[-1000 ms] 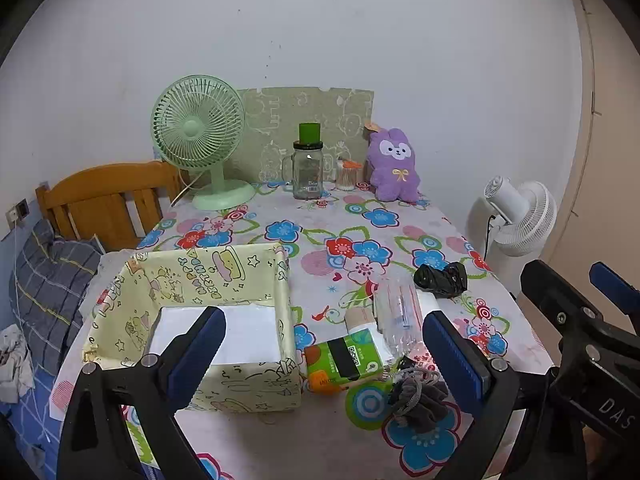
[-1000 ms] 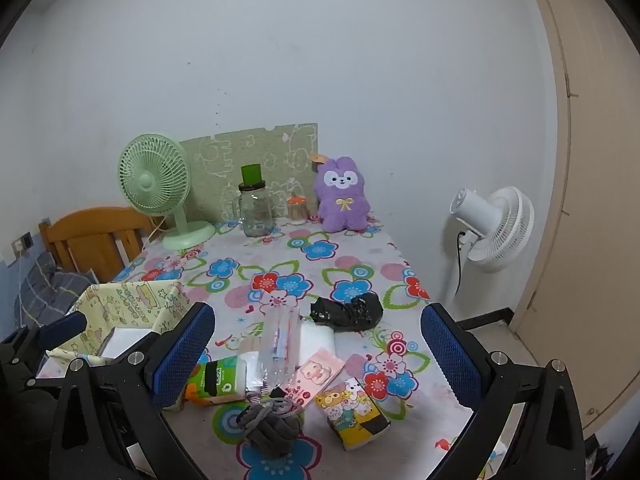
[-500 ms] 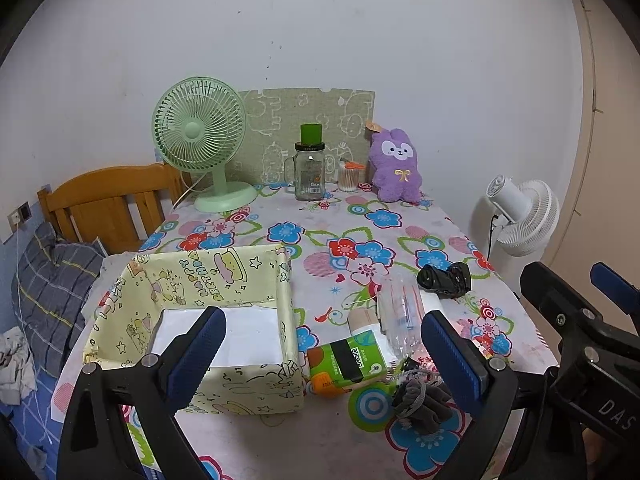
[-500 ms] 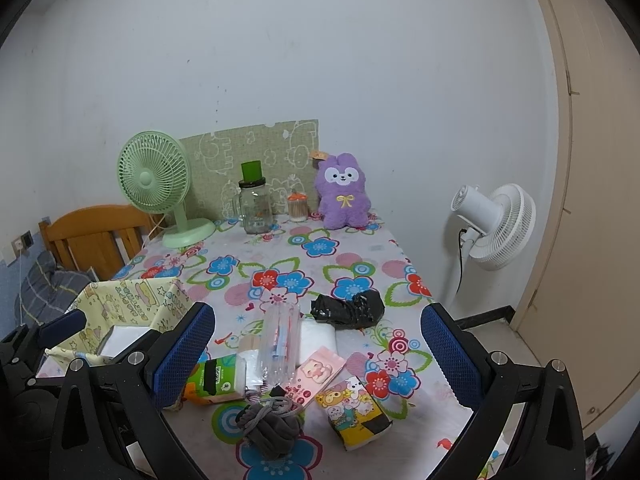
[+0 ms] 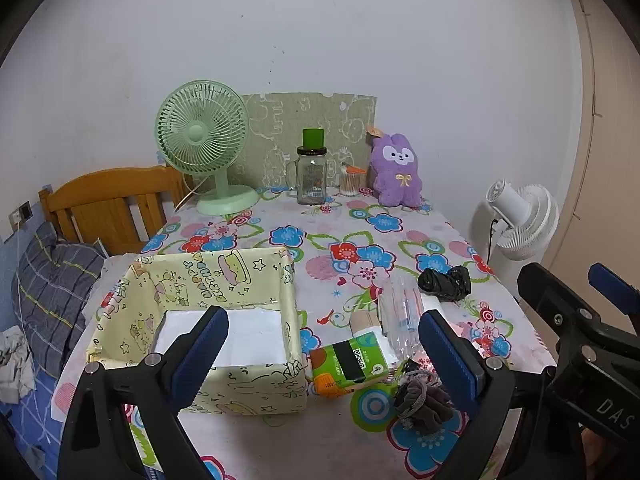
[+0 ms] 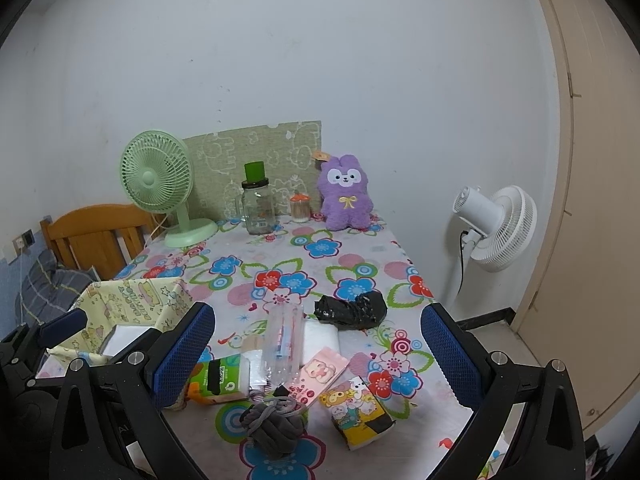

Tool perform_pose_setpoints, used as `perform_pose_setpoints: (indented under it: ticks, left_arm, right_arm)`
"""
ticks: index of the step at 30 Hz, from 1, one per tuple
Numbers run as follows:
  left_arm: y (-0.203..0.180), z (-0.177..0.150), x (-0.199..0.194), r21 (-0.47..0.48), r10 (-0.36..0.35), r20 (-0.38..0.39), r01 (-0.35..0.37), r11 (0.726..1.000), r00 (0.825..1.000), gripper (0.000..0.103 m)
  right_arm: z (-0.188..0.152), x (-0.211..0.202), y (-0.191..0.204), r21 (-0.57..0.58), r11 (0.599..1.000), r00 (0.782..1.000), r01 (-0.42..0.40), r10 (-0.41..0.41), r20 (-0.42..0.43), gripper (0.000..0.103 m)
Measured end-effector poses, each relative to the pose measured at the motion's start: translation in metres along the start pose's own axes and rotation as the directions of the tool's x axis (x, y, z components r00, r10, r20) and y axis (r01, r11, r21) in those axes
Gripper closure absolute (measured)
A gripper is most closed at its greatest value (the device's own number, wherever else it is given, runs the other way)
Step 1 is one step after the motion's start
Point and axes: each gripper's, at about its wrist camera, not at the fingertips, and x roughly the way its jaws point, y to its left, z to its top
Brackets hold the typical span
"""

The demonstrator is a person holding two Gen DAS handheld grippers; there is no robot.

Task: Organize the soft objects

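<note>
Both grippers hang open and empty over the near edge of the floral table. My left gripper (image 5: 324, 344) faces a yellow cartoon fabric box (image 5: 224, 276) with a white pad (image 5: 240, 332) inside. My right gripper (image 6: 318, 352) faces a cluster of soft items: a green tissue pack (image 6: 220, 378), a grey fabric bundle (image 6: 272, 424), a pink tissue pack (image 6: 320, 374), a yellow cartoon tissue pack (image 6: 360, 412), a clear plastic packet (image 6: 282, 340) and a crumpled black bag (image 6: 352, 310). A purple plush rabbit (image 6: 346, 192) sits upright at the table's far edge.
A green desk fan (image 5: 202, 136), a glass jar with a green lid (image 5: 312, 176) and a small toothpick holder (image 5: 352, 178) stand along the back wall. A white floor fan (image 6: 496, 232) stands right of the table. A wooden chair (image 5: 108, 204) stands left of it.
Both views have shifted only slightly. Nothing on the table has moved, and both grippers stay open.
</note>
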Motion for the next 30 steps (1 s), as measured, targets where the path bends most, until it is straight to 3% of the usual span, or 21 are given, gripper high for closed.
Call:
perform_pose_setpoints:
  ticks: [30]
  left_arm:
    - [0.0003, -0.0002, -0.008, -0.003, -0.019, 0.005, 0.019, 1.0, 1.0, 0.006]
  right_arm:
    - [0.0032, -0.0062, -0.0023, 0.0, 1.0, 1.0, -0.001, 0.001, 0.003, 0.0]
